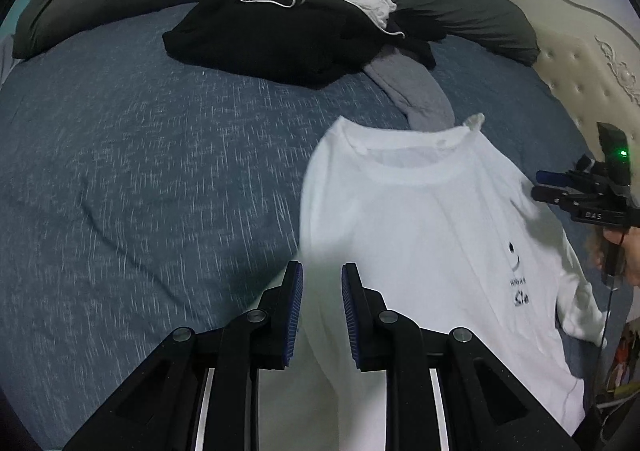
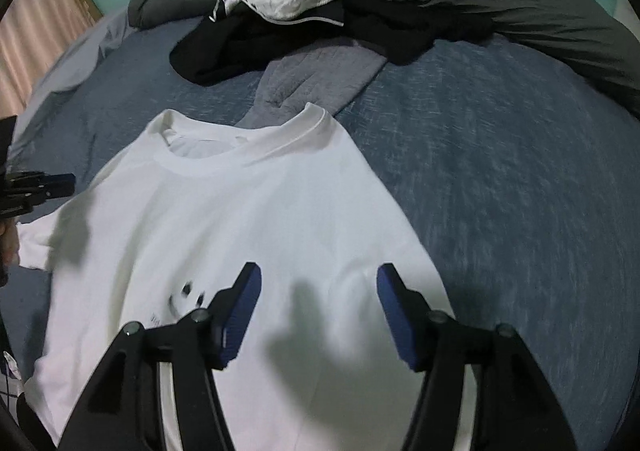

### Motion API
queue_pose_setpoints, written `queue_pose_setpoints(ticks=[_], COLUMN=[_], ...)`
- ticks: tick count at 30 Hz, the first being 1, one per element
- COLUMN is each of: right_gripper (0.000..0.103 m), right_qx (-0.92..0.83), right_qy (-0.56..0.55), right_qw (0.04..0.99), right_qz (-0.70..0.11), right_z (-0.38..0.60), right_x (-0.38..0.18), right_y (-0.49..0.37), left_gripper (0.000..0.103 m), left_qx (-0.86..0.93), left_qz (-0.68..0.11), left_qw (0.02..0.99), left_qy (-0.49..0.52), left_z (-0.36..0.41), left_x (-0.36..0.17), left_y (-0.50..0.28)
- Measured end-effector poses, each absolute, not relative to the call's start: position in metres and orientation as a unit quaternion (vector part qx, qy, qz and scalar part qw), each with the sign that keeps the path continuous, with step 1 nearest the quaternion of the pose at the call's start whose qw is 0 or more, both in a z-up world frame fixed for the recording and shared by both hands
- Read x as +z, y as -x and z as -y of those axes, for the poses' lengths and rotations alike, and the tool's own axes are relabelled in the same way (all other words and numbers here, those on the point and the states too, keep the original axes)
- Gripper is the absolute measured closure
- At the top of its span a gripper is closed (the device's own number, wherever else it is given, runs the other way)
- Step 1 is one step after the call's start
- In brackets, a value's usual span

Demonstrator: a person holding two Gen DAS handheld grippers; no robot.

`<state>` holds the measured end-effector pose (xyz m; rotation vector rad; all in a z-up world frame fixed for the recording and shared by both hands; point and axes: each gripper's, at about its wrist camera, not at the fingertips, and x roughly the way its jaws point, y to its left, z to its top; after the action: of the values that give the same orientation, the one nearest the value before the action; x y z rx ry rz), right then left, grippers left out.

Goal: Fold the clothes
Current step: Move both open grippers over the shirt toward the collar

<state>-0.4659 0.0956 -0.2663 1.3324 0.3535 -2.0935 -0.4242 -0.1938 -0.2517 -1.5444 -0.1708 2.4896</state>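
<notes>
White t-shirt (image 2: 248, 219) is spread front-up on the blue bedsheet (image 2: 500, 179), small black smiley print on the chest, collar pointing at the clothes pile (image 2: 288, 11) further up the sheet. One sleeve sticks out sideways, a bit crumpled.

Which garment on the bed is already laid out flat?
The white T-shirt with the smiley print; the black, grey and cream clothes lie heaped behind it.

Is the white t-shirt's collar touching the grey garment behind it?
Touching: in the right wrist view the white t-shirt collar overlaps the grey garment with no bedsheet between.
</notes>
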Motion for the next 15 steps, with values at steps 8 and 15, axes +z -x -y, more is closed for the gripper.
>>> queue_pose_setpoints(ticks=[8, 15], right_gripper=[0.042, 0.042], right_qx=[-0.792, -0.791], right_qy=[-0.507, -0.500], right_qw=[0.301, 0.310], right_qz=[-0.157, -0.165], right_z=[-0.061, -0.043], right_x=[-0.288, -0.298], right_y=[0.513, 0.531], left_gripper=[0.081, 0.075], left_qx=[0.844, 0.841], left_qz=[0.068, 0.104], left_qw=[0.093, 0.101], left_qy=[0.524, 0.521], left_z=[0.208, 0.217], left_x=[-0.268, -0.283], left_y=[0.456, 0.483])
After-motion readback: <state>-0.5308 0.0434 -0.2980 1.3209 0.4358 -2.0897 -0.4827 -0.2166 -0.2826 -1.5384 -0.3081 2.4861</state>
